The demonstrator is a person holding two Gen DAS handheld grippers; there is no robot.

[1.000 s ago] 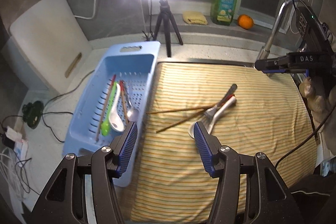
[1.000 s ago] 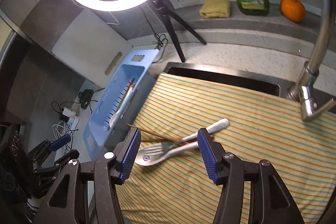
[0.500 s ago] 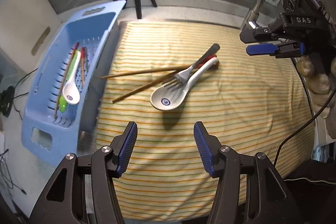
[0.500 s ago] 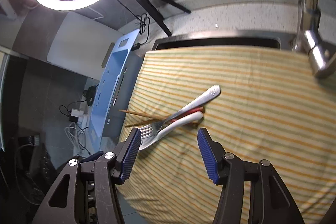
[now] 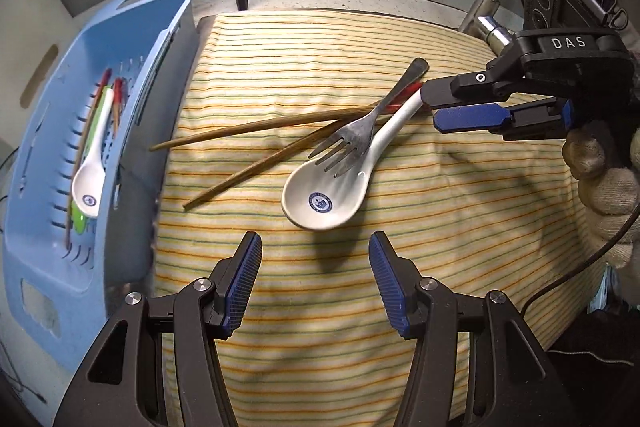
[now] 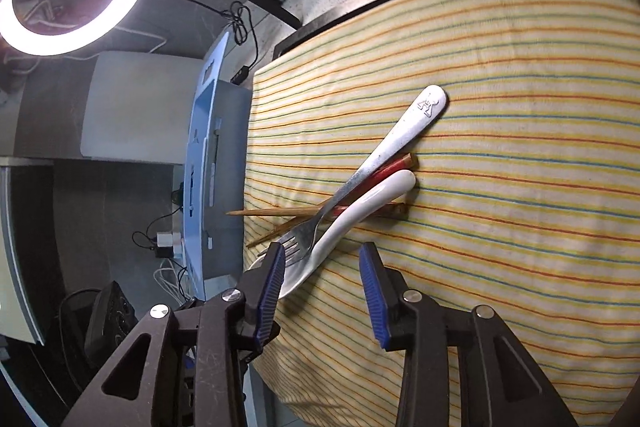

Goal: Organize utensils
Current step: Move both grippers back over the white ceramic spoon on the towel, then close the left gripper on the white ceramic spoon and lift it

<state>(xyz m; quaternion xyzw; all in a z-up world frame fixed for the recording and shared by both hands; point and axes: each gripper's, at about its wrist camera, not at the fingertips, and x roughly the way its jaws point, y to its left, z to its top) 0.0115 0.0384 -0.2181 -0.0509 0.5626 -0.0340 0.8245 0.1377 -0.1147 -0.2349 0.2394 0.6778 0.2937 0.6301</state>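
Still a pile on the striped towel (image 5: pixel 360 307): white ceramic spoon (image 5: pixel 326 193) with the metal fork (image 5: pixel 352 143) lying across its handle, tines over the bowl, plus two wooden chopsticks (image 5: pixel 256 127) fanned out underneath toward the blue basket (image 5: pixel 36 259). Already in that basket: another white spoon (image 5: pixel 91 179), something green and a few more sticks, so roughly half sorted by the looks of it

Big change over the last second: left claw (image 5: pixel 314 283) swung off the basket edge and now sitting right in front of the spoon bowl, wide open, holding nothing. Right claw (image 6: pixel 322 291) dropped in low from the handle side, also gaping and empty, one blue pad (image 6: pixel 272 283) just beside the fork tines

Probably means drop-off done and next pick lining up, fork or spoon most likely. Bit tangled though, so lifting one could drag the chopsticks along or roll the spoon
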